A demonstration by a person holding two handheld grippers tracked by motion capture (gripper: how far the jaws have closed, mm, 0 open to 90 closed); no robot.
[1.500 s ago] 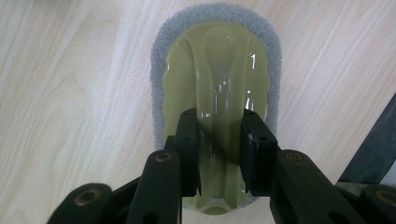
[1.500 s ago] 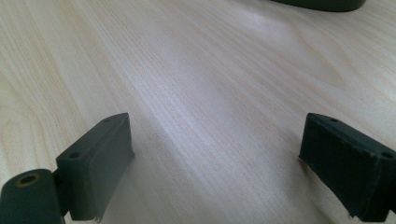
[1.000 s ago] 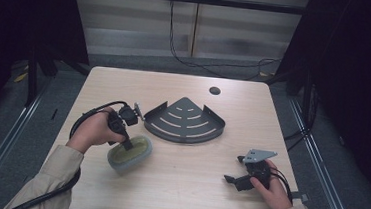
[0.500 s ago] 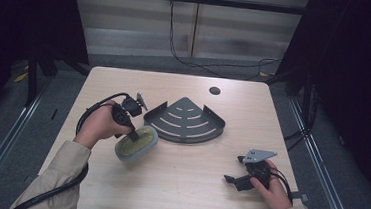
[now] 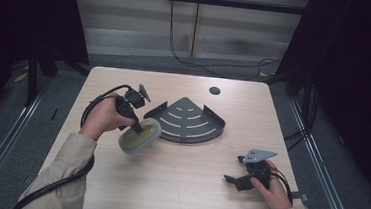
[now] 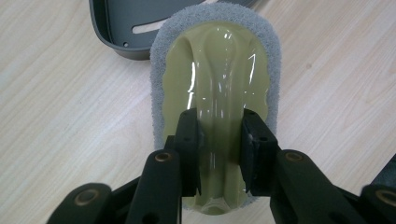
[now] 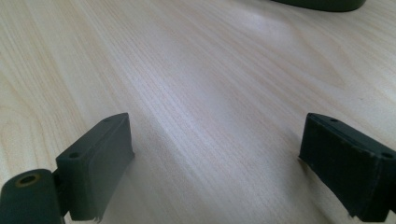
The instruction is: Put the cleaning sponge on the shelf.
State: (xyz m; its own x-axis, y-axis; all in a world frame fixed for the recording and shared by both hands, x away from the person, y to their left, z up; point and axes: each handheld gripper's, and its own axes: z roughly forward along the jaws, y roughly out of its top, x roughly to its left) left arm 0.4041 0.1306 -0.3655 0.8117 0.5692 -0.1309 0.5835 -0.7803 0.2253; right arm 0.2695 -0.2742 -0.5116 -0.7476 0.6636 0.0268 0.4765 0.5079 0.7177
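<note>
From where I stand, nearest the person's side of the table (image 5: 176, 194), the right gripper (image 5: 234, 171) rests low at about five o'clock on the tabletop, its jaws spread wide with nothing but bare wood between them, as the right gripper view shows around the right gripper's midpoint (image 7: 215, 168). Further in, at about nine o'clock, the left gripper (image 5: 136, 128) is clamped on the raised central ridge of a pale green scrubber (image 5: 140, 136), a glossy plastic grip backed by a grey scouring pad; in the left gripper view the two pads pinch that ridge from either side, near the scrubber's (image 6: 217, 93) close end, so most of it runs out ahead of the left gripper (image 6: 219, 154) toward twelve o'clock. It is tilted, lifted off the wood, and just beside the near left wall of the dark corner rack (image 5: 187, 122). To my mind the job now is carrying it over that wall: I would keep the pinch firm, since the slick plastic could slip, lift the hanging far end clear of the rim before moving across, then lower it flat onto the slotted floor. Beyond the rack, at about one o'clock, a small dark cable hole (image 5: 214, 91) sits well apart.
</note>
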